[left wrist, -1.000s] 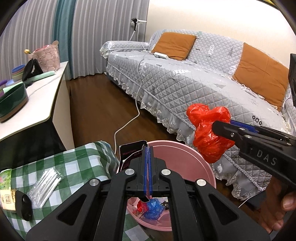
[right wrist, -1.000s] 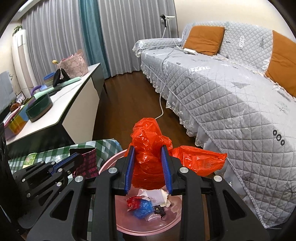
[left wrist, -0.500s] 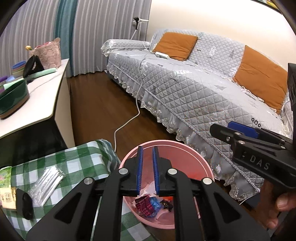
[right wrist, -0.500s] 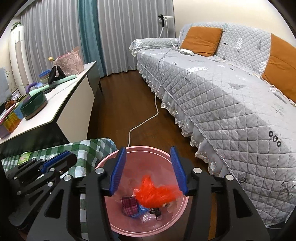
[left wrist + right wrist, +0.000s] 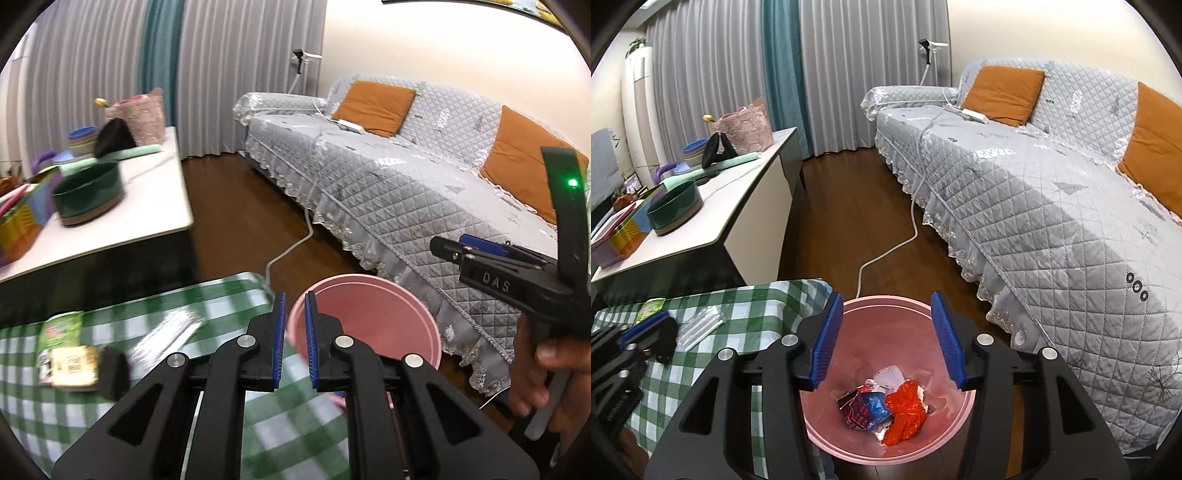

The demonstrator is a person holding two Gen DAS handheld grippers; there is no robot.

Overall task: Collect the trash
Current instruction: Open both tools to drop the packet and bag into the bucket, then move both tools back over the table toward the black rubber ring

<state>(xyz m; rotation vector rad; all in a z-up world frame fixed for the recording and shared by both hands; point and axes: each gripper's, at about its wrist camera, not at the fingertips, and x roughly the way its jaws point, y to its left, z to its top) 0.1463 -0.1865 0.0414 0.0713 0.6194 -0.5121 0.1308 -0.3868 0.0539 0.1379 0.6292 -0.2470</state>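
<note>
A pink bin (image 5: pixel 923 448) stands on the floor beside the checked table; it also shows in the left wrist view (image 5: pixel 373 317). In it lie a crumpled red plastic bag (image 5: pixel 905 410), a dark red wrapper (image 5: pixel 855 408) and other scraps. My right gripper (image 5: pixel 886 339) is open and empty above the bin. My left gripper (image 5: pixel 294 341) is open a narrow gap and empty, over the table's edge by the bin's rim. On the green checked cloth (image 5: pixel 221 299) lie a clear plastic packet (image 5: pixel 166 336), a green packet (image 5: pixel 61 328) and a yellowish packet (image 5: pixel 72 365).
A grey quilted sofa (image 5: pixel 1052 192) with orange cushions fills the right. A white cable (image 5: pixel 905 243) runs across the wood floor. A white sideboard (image 5: pixel 713 221) at left carries a green bowl (image 5: pixel 674 206), a pink basket and boxes.
My right gripper opened and dropped the red bag into the bin. My left gripper let go of the dark wrapper into the bin and swung left over the table.
</note>
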